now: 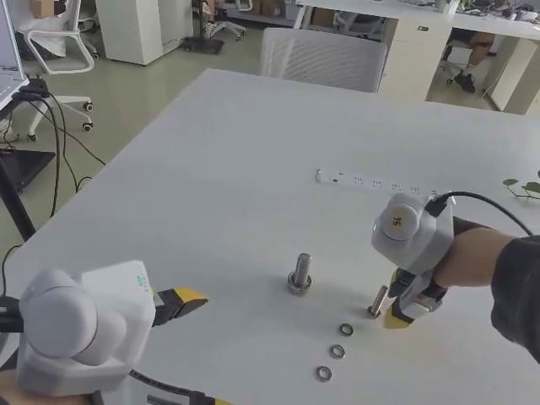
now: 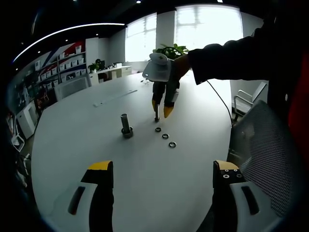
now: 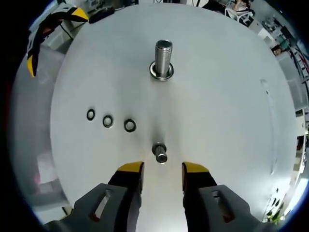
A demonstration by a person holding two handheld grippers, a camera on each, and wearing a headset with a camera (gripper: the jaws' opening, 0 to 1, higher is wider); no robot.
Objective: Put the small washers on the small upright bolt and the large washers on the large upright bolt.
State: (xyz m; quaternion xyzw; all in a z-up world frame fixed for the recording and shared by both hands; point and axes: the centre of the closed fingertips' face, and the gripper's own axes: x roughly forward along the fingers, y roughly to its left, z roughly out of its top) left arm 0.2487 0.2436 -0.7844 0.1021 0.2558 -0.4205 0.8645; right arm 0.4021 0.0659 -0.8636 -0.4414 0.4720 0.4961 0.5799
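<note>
The large bolt (image 1: 301, 270) stands upright mid-table with a wider metal ring around its foot (image 3: 161, 72). To its right, the small bolt (image 1: 377, 301) stands slightly tilted. Three small washers (image 1: 337, 351) lie flat in a row in front of it, also seen as small washers (image 3: 107, 121) left of the small bolt (image 3: 160, 152). My right gripper (image 3: 163, 169) is open, tips just short of the small bolt, holding nothing; it hangs over that bolt (image 1: 396, 316). My left gripper (image 2: 163, 169) is open and empty, low at the near left (image 1: 181, 299), well back from the large bolt (image 2: 126, 125).
A white power strip (image 1: 371, 181) lies further back on the white table (image 1: 211, 169). A mesh chair (image 1: 325, 55) stands at the far edge. Cables and a chair are on the floor to the left. A plant (image 1: 527, 186) is at the right edge.
</note>
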